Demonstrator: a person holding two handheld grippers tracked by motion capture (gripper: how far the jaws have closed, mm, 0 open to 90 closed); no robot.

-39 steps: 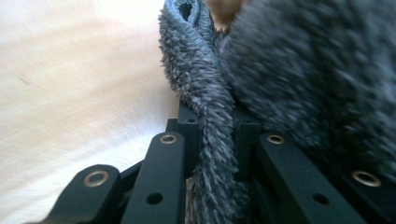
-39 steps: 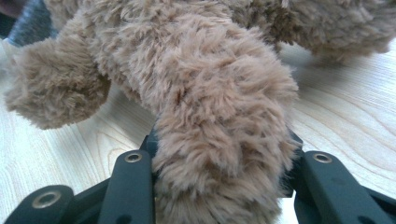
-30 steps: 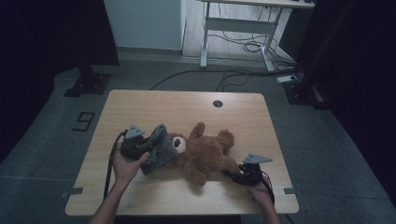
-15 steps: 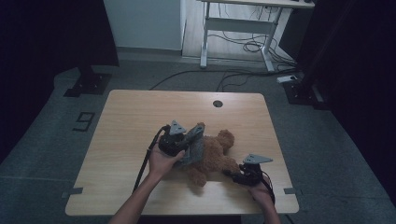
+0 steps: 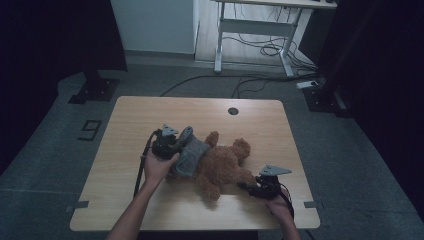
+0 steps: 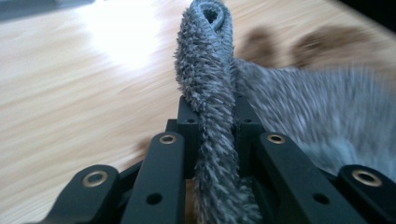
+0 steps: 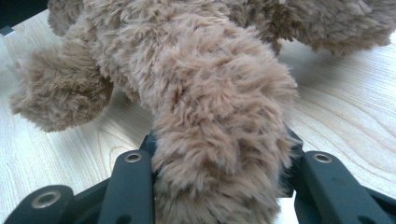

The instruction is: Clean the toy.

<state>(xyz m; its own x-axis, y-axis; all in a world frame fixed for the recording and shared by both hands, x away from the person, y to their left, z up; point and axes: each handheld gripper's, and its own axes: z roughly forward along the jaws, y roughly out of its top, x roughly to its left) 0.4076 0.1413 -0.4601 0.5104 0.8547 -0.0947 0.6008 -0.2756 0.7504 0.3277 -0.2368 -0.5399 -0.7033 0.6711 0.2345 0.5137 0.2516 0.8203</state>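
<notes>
Left tongs [image 5: 186,137] clenched on a fold of grey fuzzy cloth [image 5: 191,156], pinched upright between the black jaws in the left gripper view [image 6: 212,93], with the rest of the cloth trailing off to the right there. Held by the left hand [image 5: 159,167] just left of the brown teddy bear [image 5: 222,165]; cloth draped over the bear's left side, touching it. Right tongs [image 5: 246,187] clamped around one furry limb of the bear, squeezed between the jaws in the right gripper view [image 7: 219,154], another limb and the body beyond. Right hand [image 5: 277,207] low at the near right edge of the tabletop [image 5: 130,120]. Bear lying flat near the middle of the wooden tabletop, towards the near side, head pointing to the far right. Round dark hole [image 5: 233,111] in the tabletop near its far edge. Grey floor around, with a white desk frame [image 5: 255,30] and loose cables [image 5: 260,50] behind.
</notes>
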